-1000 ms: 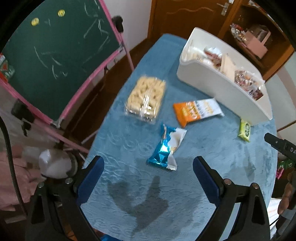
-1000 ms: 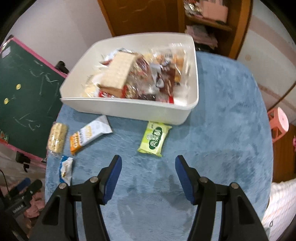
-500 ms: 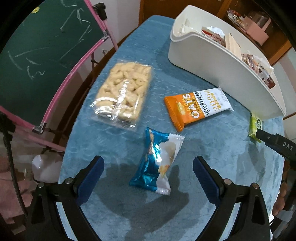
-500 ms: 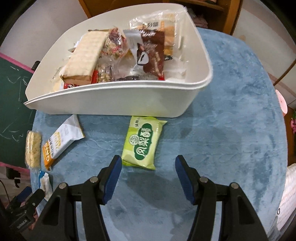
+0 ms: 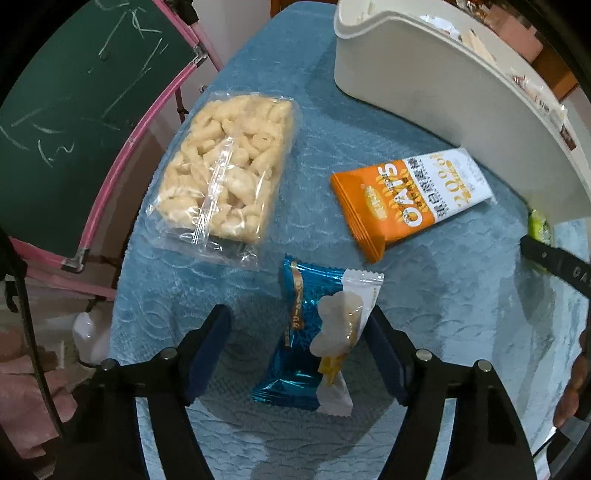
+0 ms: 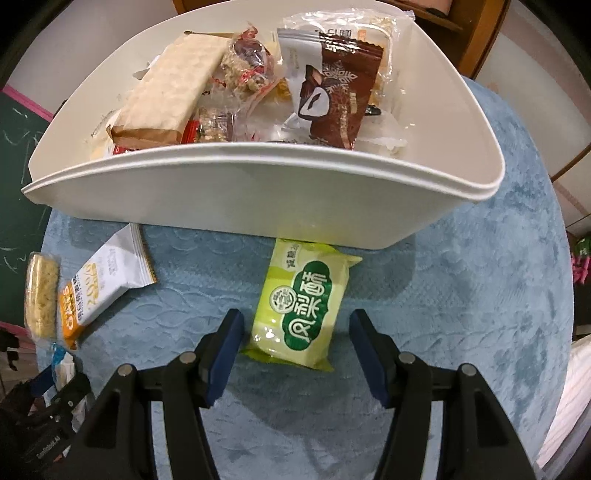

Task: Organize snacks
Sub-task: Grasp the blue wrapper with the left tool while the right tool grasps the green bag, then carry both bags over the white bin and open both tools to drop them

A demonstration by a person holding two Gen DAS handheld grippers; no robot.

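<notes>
My left gripper [image 5: 297,328] is open, its blue fingers on either side of a blue and white snack packet [image 5: 314,339] lying on the blue tablecloth [image 5: 332,122]. An orange oats bar [image 5: 410,199] and a clear bag of puffed snacks [image 5: 225,170] lie beyond it. My right gripper [image 6: 295,336] is open around the near end of a green pastry packet [image 6: 301,302], which lies against the white bin [image 6: 236,192]. The bin holds several wrapped snacks [image 6: 328,88].
A green chalkboard with a pink frame [image 5: 74,122] stands off the table's left edge. The white bin also shows in the left wrist view [image 5: 424,81]. A wooden cabinet [image 6: 476,26] stands behind the bin. The left gripper's body shows low left in the right wrist view [image 6: 44,417].
Both grippers moved forward and down. The blue packet now lies between the left fingers and the green packet between the right fingers. Both stayed open.
</notes>
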